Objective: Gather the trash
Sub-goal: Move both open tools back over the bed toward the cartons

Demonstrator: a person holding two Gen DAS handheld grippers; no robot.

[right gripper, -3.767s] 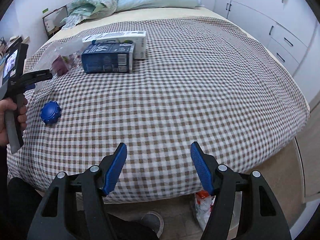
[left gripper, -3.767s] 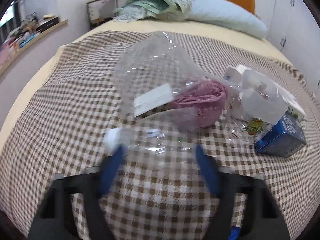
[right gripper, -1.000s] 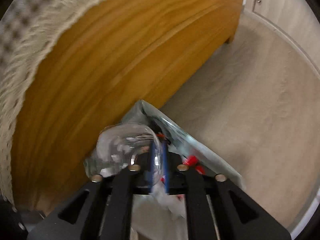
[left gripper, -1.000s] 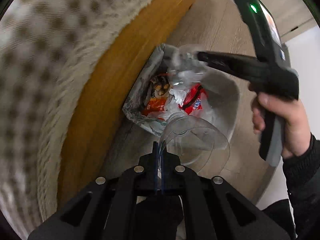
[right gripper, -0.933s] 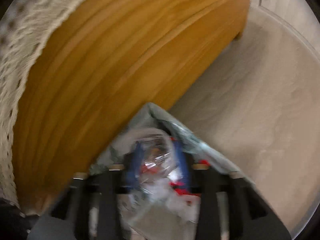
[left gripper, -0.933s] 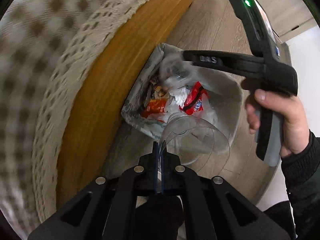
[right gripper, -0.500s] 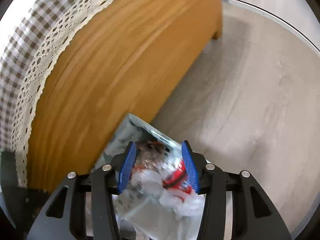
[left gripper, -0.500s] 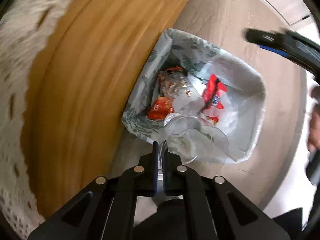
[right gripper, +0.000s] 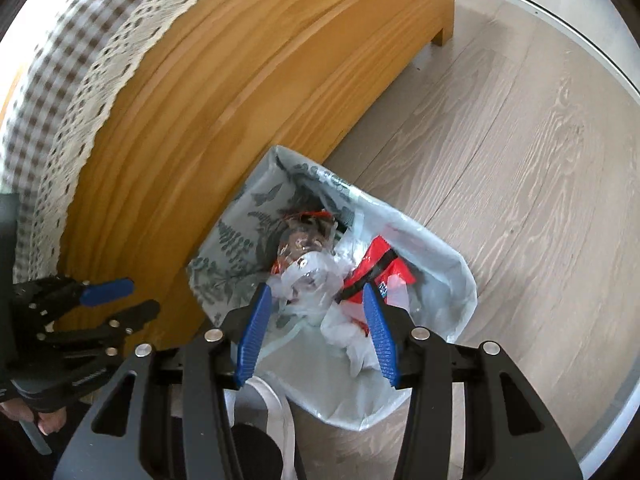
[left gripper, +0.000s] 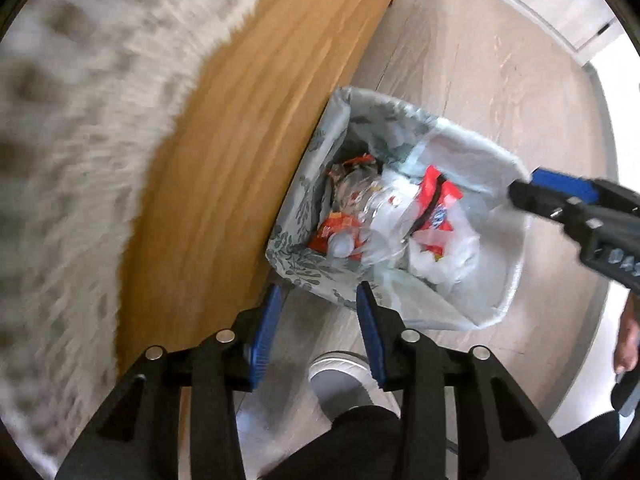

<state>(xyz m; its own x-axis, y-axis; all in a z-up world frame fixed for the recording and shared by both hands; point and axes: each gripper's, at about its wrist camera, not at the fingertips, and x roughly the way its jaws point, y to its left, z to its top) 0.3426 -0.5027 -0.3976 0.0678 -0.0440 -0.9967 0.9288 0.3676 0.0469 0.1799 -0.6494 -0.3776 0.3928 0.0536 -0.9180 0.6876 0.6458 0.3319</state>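
Released clear cup (left gripper: 362,220) now among binned wrappers

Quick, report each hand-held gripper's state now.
Left hand-held gripper: jaws opening, nothing between them.
Right hand-held gripper: open, holding nothing.

Right gripper (left gripper: 560,200) arm: embossed raised letters near the picture's edge, seen sideways and too blurred to read.
Red wrapper (left gripper: 438,210) in the bin bag (left gripper: 496,312): a round blue-and-white logo (the lettering is too small to make out).
Orange wrapper (left gripper: 334,226): printing not legible.
Elsewhere: no readable text.
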